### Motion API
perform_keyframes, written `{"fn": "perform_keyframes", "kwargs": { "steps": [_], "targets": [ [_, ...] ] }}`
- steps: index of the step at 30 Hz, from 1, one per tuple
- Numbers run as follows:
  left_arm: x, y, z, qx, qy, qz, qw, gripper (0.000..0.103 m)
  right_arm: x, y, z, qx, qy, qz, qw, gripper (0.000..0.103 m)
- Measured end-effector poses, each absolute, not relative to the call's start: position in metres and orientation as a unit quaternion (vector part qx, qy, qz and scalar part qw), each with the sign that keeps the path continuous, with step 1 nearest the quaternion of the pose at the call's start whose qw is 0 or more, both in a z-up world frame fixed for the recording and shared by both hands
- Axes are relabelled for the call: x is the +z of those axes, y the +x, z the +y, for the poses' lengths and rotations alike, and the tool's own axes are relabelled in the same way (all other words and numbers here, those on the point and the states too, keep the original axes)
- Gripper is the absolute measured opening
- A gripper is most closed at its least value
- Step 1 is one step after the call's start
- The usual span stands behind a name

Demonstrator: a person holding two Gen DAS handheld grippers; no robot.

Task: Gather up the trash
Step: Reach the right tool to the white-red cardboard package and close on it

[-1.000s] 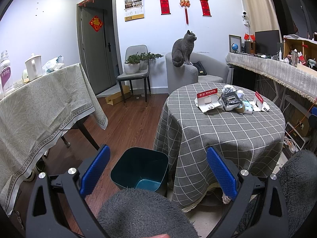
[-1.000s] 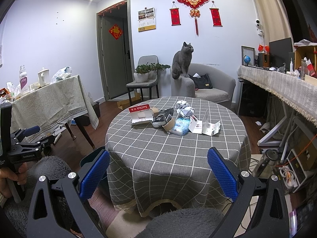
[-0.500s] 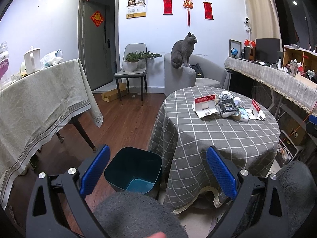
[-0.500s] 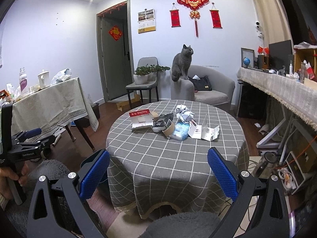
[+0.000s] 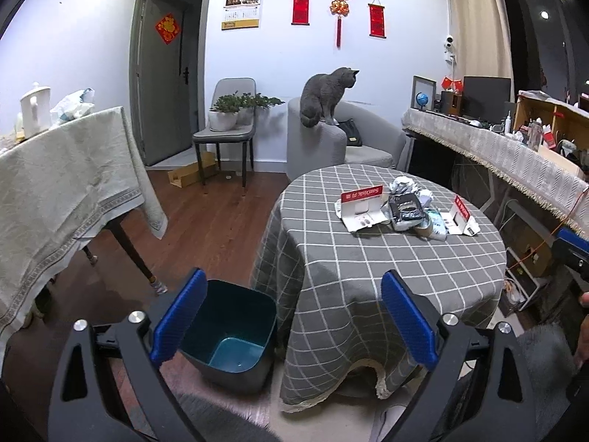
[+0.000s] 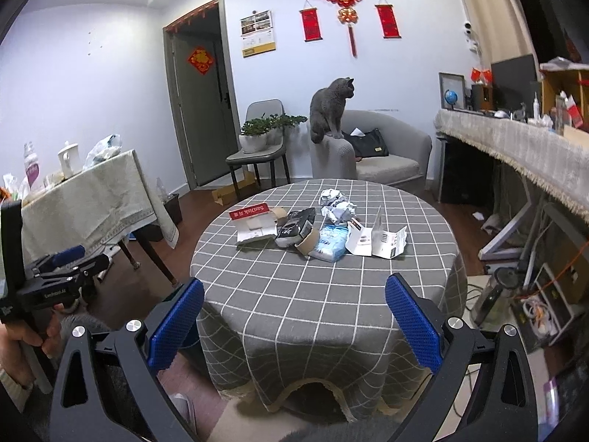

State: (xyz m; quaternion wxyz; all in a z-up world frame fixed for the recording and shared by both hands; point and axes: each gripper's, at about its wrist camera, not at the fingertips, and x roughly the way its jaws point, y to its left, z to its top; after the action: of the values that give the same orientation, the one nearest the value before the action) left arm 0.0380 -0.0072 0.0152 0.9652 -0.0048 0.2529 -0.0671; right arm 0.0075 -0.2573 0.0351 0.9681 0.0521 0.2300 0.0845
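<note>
A pile of trash lies on the round grey checked table point(image 6: 294, 294): a red-and-white open carton point(image 6: 254, 221), a black packet point(image 6: 294, 225), a cardboard tape roll point(image 6: 308, 242), a blue tissue pack point(image 6: 331, 241), crumpled paper point(image 6: 337, 204) and white folded cards point(image 6: 375, 239). The pile also shows in the left wrist view point(image 5: 401, 210). A dark teal bin point(image 5: 230, 335) stands on the floor left of the table. My left gripper point(image 5: 291, 322) is open and empty, above the bin and table edge. My right gripper point(image 6: 294, 324) is open and empty, short of the table's near edge.
A long cloth-covered table point(image 5: 55, 169) with a kettle stands at the left. A grey cat point(image 6: 329, 110) sits on an armchair point(image 6: 383, 158) behind the round table. A chair with potted plants point(image 6: 261, 140) is by the door. A cluttered desk point(image 6: 515, 140) runs along the right.
Both grippers have risen and pulled back a little, so the table and bin look smaller and lower. The cat has turned its head down to the right. Both grippers stay open.
</note>
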Motion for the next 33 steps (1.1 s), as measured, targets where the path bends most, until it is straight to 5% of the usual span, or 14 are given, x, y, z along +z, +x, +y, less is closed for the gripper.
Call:
{"fn": "perform_keyframes", "kwargs": {
  "steps": [9,13,23,33],
  "targets": [
    [0.008,0.079,-0.011,-0.103,-0.009,0.264,0.959,0.083,0.029,0.047,-0.267,0.059,0.061,0.247,0.965,0.093],
    [0.005,0.098,-0.018,-0.127,-0.001,0.267,0.955,0.075,0.017,0.072,-0.268,0.043,0.049,0.263,0.963,0.075],
    [-0.009,0.149,-0.039,-0.169,0.008,0.276,0.946,0.06,-0.001,0.127,-0.276,0.026,0.057,0.274,0.96,0.071],
    [-0.019,0.208,-0.056,-0.206,0.023,0.281,0.937,0.056,-0.013,0.182,-0.288,0.007,0.059,0.291,0.955,0.067]
  ]
}}
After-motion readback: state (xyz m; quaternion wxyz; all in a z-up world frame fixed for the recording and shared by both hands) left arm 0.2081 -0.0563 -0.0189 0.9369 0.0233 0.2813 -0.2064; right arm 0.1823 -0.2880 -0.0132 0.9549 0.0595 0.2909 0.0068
